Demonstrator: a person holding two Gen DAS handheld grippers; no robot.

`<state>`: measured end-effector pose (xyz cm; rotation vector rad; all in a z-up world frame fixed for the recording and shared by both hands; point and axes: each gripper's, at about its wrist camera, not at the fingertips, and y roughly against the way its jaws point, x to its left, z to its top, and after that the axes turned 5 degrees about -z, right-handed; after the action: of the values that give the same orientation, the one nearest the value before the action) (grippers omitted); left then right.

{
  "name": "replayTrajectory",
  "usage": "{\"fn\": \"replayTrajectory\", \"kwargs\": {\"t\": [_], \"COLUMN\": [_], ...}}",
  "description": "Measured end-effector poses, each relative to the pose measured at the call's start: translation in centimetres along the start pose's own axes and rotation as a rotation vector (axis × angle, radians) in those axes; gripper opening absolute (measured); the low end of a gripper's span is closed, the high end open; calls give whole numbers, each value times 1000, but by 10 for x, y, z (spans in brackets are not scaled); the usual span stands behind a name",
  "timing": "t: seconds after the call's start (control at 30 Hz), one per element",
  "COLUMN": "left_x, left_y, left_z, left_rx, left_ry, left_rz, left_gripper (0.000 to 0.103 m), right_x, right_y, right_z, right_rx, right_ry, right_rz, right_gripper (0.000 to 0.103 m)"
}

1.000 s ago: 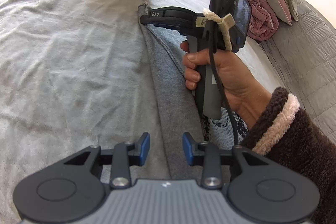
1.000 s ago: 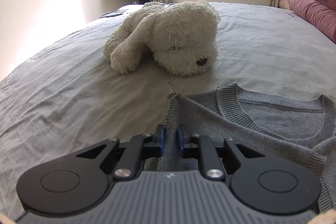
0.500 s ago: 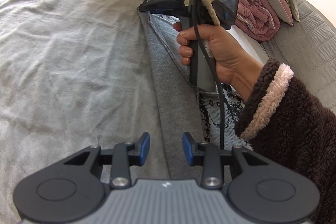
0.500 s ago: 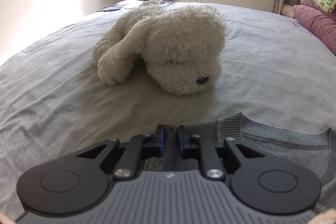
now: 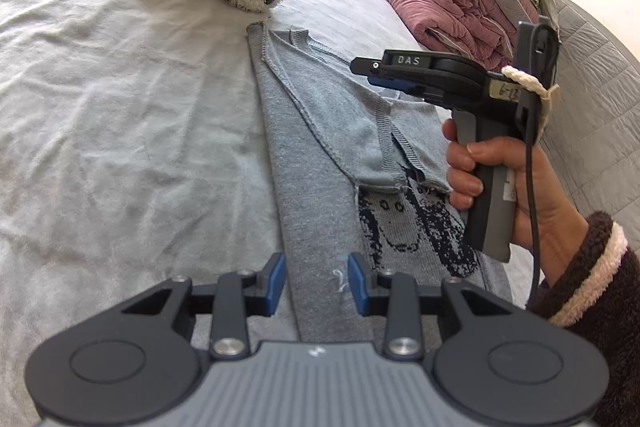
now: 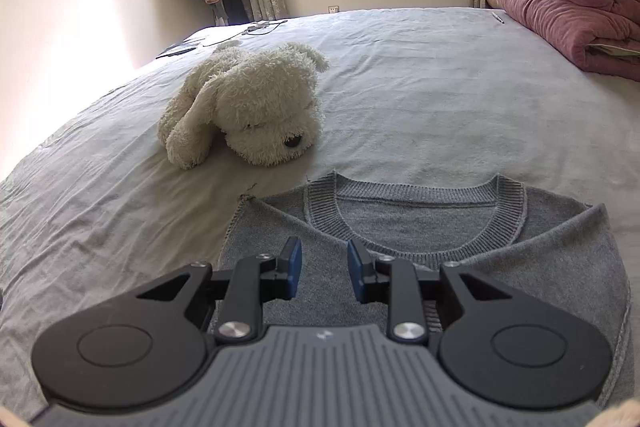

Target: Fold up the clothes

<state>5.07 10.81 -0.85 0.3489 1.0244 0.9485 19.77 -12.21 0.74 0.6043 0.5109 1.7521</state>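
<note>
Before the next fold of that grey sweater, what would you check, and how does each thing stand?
1. Right gripper let go: ok, jaws have just been opening, nothing between them.
2. Left gripper free: ok, open above the sweater, pinching nothing.
3. Sleeves folded in: ok, both lie across the chest.
4. Left folded edge straight: ok, it runs evenly up to the shoulder.
5. Plush dog clear of the sweater: ok, apart from the collar, though close.
6. Hem flat: cannot tell, hidden by the left gripper.
</note>
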Motion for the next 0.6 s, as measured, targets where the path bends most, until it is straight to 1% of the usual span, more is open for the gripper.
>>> {"fn": "replayTrajectory", "kwargs": {"t": [0.1,0.17,0.37,0.5,0.6], "left_x": [-8,-14,-36,-52,-65], "left_y": [-6,-8,-5,-7,-7], "left_z": [-2,-5,-15,-31,-45], "left_rx": [6,3,-3,34,60], "left_ry": [-33,-62,-153,-210,-255], "left_rz": [-3,0,3,23,34], "left_gripper": [34,32,31,31,31], "right_x": [-14,-24,-55,-66,-69], "right_y": [25,42,97,132,155], "right_z": [-13,-21,-43,-66,-89], "right_rx": [5,6,-14,-16,5], "right_ry": [-15,-26,-109,-157,-187], "right_rz": [-16,-25,-51,-40,-16], "right_gripper": [30,30,30,31,31]}}
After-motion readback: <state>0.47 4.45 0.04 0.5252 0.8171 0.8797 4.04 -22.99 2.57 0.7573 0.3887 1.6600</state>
